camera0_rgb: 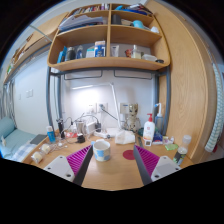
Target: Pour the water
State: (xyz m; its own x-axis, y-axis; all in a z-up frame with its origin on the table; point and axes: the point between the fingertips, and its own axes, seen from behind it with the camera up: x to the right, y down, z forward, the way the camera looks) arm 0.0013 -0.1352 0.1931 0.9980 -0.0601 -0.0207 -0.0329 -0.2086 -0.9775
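There is a single view, taken by a wide-angle camera that rides on the gripper (109, 163) and looks forward along its two fingers, whose magenta pads (148, 161) rise from the bottom of the view. The camera sits a little above the desk (112, 172) and looks nearly level across its wooden top toward the back wall. A mug (101, 150) stands close, just ahead of the fingers and between their lines. The far edge of the desk and the things along it lie farther off. A wall shelf (108, 40) fills the upper part, seen from below. The lens bends the side walls strongly inward.
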